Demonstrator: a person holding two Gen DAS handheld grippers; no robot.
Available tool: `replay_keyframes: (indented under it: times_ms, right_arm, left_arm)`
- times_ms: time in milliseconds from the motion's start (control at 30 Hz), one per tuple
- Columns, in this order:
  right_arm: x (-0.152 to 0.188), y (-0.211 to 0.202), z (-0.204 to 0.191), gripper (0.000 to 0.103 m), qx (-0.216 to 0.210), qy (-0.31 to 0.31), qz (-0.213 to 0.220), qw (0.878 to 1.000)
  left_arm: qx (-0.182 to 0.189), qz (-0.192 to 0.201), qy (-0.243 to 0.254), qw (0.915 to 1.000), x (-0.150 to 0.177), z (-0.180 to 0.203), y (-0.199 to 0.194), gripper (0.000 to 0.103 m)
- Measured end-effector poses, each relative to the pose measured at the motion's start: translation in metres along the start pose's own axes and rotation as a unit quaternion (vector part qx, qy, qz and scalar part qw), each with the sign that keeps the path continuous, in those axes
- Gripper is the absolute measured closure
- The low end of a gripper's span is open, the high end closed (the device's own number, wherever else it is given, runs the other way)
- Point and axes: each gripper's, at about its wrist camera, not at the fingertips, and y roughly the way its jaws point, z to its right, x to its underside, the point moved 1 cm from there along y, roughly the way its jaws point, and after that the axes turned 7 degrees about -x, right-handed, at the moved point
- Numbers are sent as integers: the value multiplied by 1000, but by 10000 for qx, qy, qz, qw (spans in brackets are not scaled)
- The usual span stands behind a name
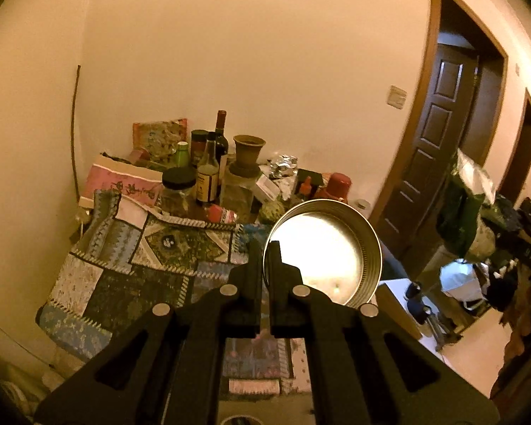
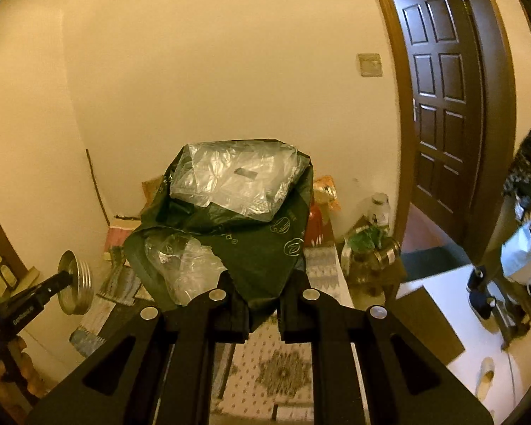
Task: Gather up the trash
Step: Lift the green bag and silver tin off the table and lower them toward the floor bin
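Left hand-held gripper (image 1: pixel 264 258) clamped on rim of an empty tin can (image 1: pixel 324 251), aloft at three o'clock of patchwork-covered counter (image 1: pixel 124 265). Right hand-held gripper (image 2: pixel 263 292) pinching green trash bag (image 2: pixel 251 226), clear plastic (image 2: pixel 230 177) bulging at twelve o'clock.

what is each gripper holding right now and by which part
The left gripper pinches an empty tin can by its rim; the right gripper grips the green trash bag by its edge.

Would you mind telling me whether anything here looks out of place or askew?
Nothing looks spilled or damaged. The tin can hangs tilted, pinched by its rim in the left gripper; the crumpled green bag hangs from the right gripper.
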Motion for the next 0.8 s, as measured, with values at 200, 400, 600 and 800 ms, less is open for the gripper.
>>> replay_keyframes:
  times_ms: [200, 400, 600, 800]
  right_arm:
    - [43, -36, -33, 93, 169, 114, -137, 9997]
    - [91, -78, -73, 93, 215, 399, -328, 9984]
    - [135, -109, -107, 93, 225, 523, -555, 9968]
    - [166, -125, -117, 93, 316, 639, -951, 9929]
  left_arm:
    - [202, -24, 232, 9995, 32, -23, -48, 102]
    - [316, -183, 349, 9987, 75, -60, -105, 102]
    - [310, -320, 496, 9978, 116, -89, -150, 102]
    - [335, -731, 552, 9952, 148, -103, -160, 102]
